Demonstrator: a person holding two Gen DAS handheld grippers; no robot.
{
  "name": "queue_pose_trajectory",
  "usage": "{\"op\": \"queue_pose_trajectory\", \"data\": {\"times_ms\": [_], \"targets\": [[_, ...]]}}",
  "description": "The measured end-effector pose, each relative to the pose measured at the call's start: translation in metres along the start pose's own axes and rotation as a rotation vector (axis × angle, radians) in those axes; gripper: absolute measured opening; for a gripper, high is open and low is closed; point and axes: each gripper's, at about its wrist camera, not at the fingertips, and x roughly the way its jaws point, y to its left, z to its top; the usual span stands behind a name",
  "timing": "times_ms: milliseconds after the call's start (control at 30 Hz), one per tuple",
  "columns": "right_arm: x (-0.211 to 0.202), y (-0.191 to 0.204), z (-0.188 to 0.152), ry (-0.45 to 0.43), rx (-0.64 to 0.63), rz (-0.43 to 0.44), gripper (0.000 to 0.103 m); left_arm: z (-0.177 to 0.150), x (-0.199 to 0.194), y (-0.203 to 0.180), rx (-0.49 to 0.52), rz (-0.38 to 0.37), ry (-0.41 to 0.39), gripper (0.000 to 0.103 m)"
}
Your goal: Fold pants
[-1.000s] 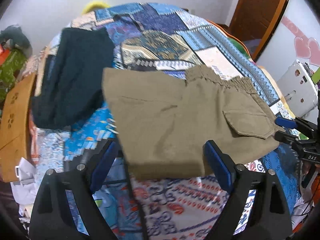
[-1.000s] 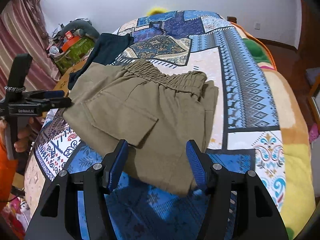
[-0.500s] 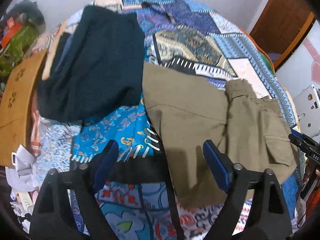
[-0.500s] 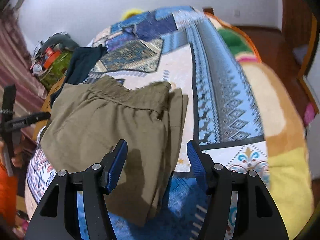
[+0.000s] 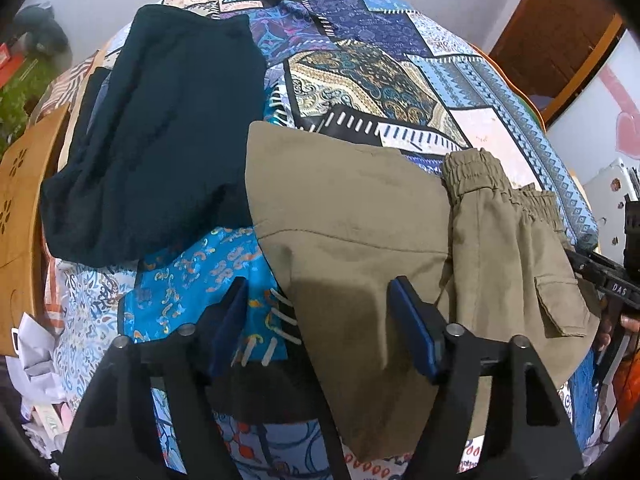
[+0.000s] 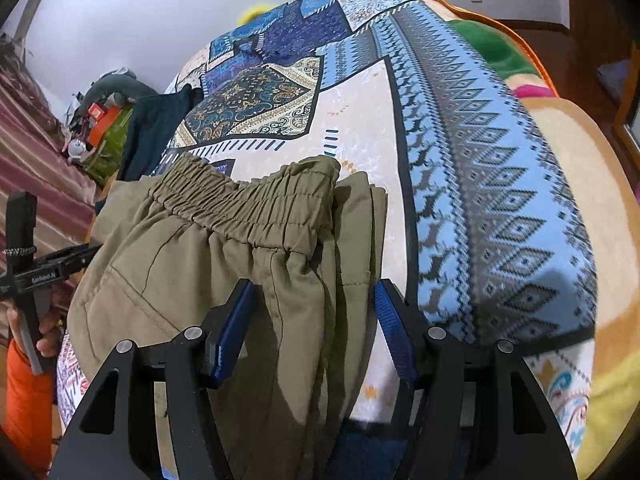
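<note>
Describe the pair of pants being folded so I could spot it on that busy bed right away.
Start at the bed's patchwork bedspread of blue patterned squares. Two garments lie on it side by side; the khaki pants are the olive-tan one, nearer the grippers. Unlike the plain dark teal garment beside them, they have a gathered elastic waistband and a flapped cargo pocket.

Dark teal garment (image 5: pixel 152 132) on patchwork bedspread (image 5: pixel 384 60), wooden door (image 5: pixel 560 28) beyond

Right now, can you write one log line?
step: fold pants | left gripper: closing over khaki pants edge | right gripper: open over waistband end
</note>
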Motion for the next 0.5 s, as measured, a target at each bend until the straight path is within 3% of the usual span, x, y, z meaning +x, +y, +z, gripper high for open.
{"op": "queue_pose_trajectory", "data": {"times_ms": [133, 367, 500], "targets": [[0.004, 0.005, -0.001, 0.017, -0.052, -0.019, 0.043, 0.001, 0.0, 0.004, -0.022, 0.002, -0.015, 0.058], [0.0, 0.015, -0.003, -0.009, -0.12, -0.053, 0.018, -0.004, -0.01, 0.012, -0.046, 0.028, -0.058, 0.03], [-0.01, 0.022, 0.001, -0.039, -0.16, -0.068, 0.015, -0.006, -0.018, 0.011, -0.039, 0.051, -0.076, 0.018]]}}
